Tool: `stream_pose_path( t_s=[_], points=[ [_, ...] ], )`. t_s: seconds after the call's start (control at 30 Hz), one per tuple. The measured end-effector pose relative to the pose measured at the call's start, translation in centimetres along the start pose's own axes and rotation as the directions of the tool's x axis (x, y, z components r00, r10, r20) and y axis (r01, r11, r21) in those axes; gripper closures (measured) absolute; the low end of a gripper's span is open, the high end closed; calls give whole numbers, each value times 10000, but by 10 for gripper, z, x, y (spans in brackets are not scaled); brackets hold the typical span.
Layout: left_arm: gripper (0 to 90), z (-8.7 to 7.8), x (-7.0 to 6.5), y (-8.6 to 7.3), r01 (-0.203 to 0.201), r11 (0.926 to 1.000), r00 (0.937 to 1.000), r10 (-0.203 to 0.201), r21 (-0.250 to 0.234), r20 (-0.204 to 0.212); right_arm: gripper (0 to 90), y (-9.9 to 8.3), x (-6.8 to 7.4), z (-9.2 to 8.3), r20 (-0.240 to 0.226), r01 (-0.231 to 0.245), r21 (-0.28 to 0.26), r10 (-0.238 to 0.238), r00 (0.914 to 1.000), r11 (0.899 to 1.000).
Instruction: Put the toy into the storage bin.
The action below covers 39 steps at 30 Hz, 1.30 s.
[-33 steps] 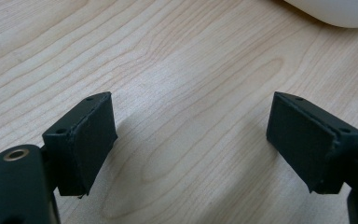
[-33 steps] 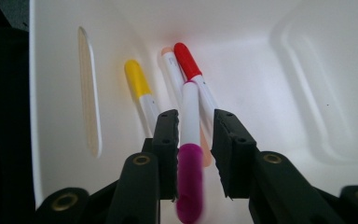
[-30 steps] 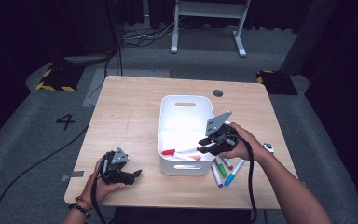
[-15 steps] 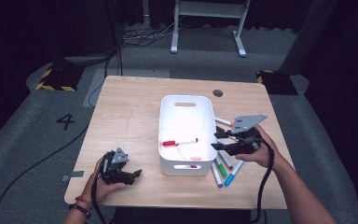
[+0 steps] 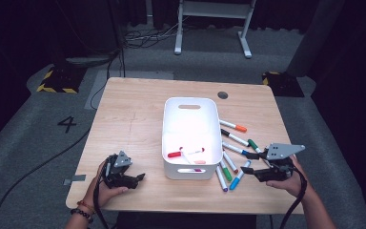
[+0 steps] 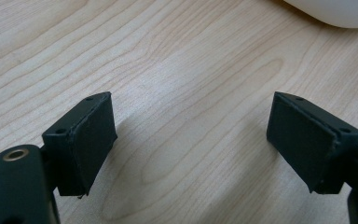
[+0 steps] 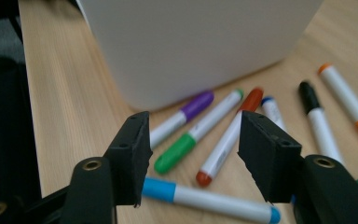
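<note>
Two markers already lie in the white bin point(image 5: 190, 112); the rest are scattered on the table point(image 5: 128, 114) at the bin's three to five o'clock. The step in hand looks like fetching the next one: the right gripper point(image 7: 192, 154), jaws apart and empty, hangs low over the blue-capped marker point(image 7: 205, 199). Next it needs to settle around that barrel and close. The left gripper point(image 6: 191, 140) rests open at the bin's eight o'clock. A second ago the right gripper was over the bin with a red marker point(image 5: 175, 154), now inside.
</note>
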State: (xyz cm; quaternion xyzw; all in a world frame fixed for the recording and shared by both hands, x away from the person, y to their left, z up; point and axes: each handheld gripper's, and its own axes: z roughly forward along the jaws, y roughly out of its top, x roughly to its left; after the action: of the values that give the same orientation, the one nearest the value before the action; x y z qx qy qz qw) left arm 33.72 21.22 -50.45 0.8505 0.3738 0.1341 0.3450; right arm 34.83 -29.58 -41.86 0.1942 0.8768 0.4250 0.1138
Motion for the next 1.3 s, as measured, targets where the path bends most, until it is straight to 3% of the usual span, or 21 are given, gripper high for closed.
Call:
stream_pose_path(
  t_s=[0.23,0.6,0.7,0.87,1.03,1.13,1.17,1.2,1.3],
  points=[
    [158,0,0,0,-10,10000,10000,10,3,1,397,-33,-4,31,-529,126,1026,-72,9986,9946],
    [158,0,0,0,-8,10000,10000,8,2,-9,397,-49,-8,51,-1142,157,1415,6,9935,9898],
    [158,0,0,0,22,10000,10000,-22,14,-18,394,-54,-5,52,-1149,132,1631,57,9934,9865],
    [159,0,0,0,26,10000,10000,-26,11,-22,428,-60,0,44,-1077,128,1436,28,9942,9896],
    [158,0,0,0,29,10000,10000,-29,9,-22,456,-61,11,41,-1342,497,1115,-345,9904,9925],
    [158,0,0,0,26,10000,10000,-26,10,-20,476,-61,17,44,-1523,737,1260,-541,9869,9893],
    [158,0,0,0,28,10000,10000,-28,12,-20,484,-61,20,44,-1560,608,1374,-390,9870,9886],
    [159,0,0,0,24,10000,10000,-24,12,-22,501,-61,20,46,-1560,897,1208,-704,9852,9886],
    [159,0,0,0,25,10000,10000,-25,10,-24,645,-58,24,44,-1526,888,1501,-657,9861,9847]
  ],
)
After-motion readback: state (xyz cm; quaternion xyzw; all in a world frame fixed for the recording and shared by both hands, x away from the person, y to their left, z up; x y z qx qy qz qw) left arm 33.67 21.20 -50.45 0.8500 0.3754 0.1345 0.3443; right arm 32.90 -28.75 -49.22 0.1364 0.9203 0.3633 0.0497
